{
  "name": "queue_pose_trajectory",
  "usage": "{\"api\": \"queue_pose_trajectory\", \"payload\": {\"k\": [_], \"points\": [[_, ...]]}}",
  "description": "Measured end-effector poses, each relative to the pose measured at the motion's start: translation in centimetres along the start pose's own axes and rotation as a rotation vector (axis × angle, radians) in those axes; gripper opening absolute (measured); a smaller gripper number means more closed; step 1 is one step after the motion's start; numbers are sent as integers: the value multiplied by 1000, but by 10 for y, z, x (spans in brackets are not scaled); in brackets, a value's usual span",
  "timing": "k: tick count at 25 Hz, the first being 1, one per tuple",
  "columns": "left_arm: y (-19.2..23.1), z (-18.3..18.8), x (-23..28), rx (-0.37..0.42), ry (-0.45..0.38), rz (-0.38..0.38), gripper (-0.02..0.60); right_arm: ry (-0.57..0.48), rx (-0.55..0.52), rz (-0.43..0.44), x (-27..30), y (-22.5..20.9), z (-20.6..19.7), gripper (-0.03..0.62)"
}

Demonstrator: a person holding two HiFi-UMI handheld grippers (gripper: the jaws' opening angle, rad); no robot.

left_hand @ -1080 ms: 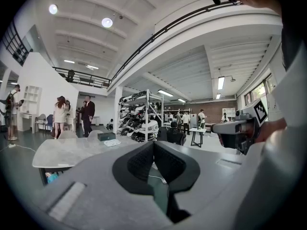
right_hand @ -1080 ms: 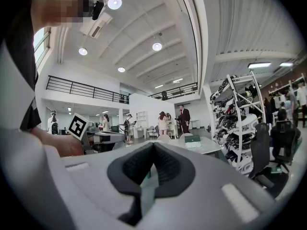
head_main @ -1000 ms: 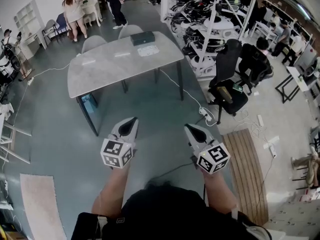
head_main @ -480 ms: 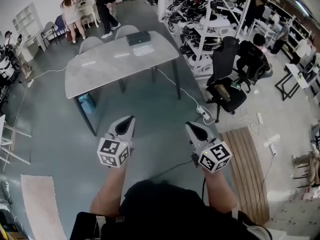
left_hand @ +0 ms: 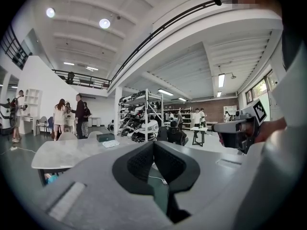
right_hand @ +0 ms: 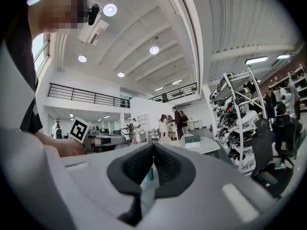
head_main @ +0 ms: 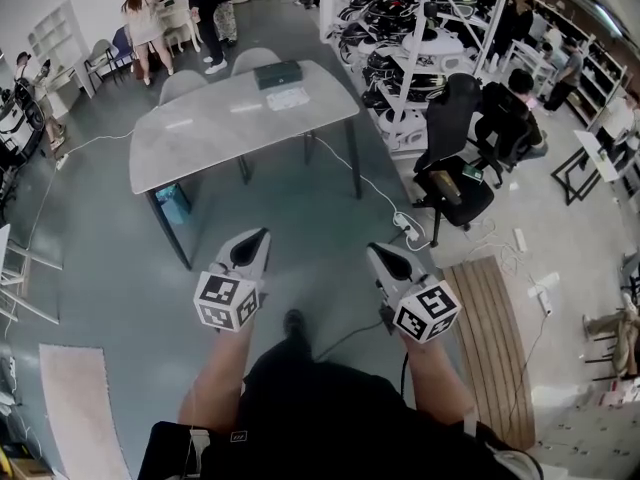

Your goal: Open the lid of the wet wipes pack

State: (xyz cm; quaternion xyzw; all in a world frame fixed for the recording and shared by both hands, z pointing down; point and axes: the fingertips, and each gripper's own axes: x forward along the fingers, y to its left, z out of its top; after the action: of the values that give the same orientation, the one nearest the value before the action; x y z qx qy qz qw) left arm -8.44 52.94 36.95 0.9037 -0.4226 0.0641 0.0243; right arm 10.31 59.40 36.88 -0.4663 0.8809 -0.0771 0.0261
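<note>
**Head view.** Both grippers were held out level over the grey floor [head_main: 300, 208], well short of the table [head_main: 200, 133]. The left gripper [head_main: 258, 240] and right gripper [head_main: 378, 255] were seen from above, side by side and apart. The wet wipes pack [head_main: 288, 98], flat and pale, was noted at the table's far end, just beside a dark box [head_main: 277, 74]. Its lid could not be made out. Only this view showed an office chair [head_main: 455, 158], a wooden slatted panel [head_main: 492, 338] on the floor, and the rack [head_main: 405, 28] from above.

**Left gripper view.** The left gripper [left_hand: 153, 150] was seen with its pads pressed together at the tips and nothing between them. The table was seen almost edge-on, with the pack [left_hand: 111, 143] and box [left_hand: 105, 137] far beyond the jaws. The right gripper [left_hand: 225, 127] was caught from the side. The ceiling [left_hand: 144, 13] and a gallery railing [left_hand: 81, 83] appeared, which the head view lacked.

**Right gripper view.** The right gripper [right_hand: 153, 150] was likewise closed, tips touching and nothing gripped. The left gripper [right_hand: 115, 139] was recorded at the left. The pack [right_hand: 193, 145] was seen under the box [right_hand: 192, 139], well apart from the jaws, with people [right_hand: 175, 121] standing behind.
</note>
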Motion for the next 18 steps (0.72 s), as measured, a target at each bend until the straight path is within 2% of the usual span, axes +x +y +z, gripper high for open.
{"api": "queue_pose_trajectory", "payload": {"k": [5,9,18], "points": [[27,4,12,-5,-10,-1,11,15,-4,-3,28,-3,1,3],[57,-1,46,-19,-10,-5,11,40,-10,-1,66,-26,-2,3],[160,0,122,-40,9,-15,11,102,29,-16,189,-70,-7,3]]}}
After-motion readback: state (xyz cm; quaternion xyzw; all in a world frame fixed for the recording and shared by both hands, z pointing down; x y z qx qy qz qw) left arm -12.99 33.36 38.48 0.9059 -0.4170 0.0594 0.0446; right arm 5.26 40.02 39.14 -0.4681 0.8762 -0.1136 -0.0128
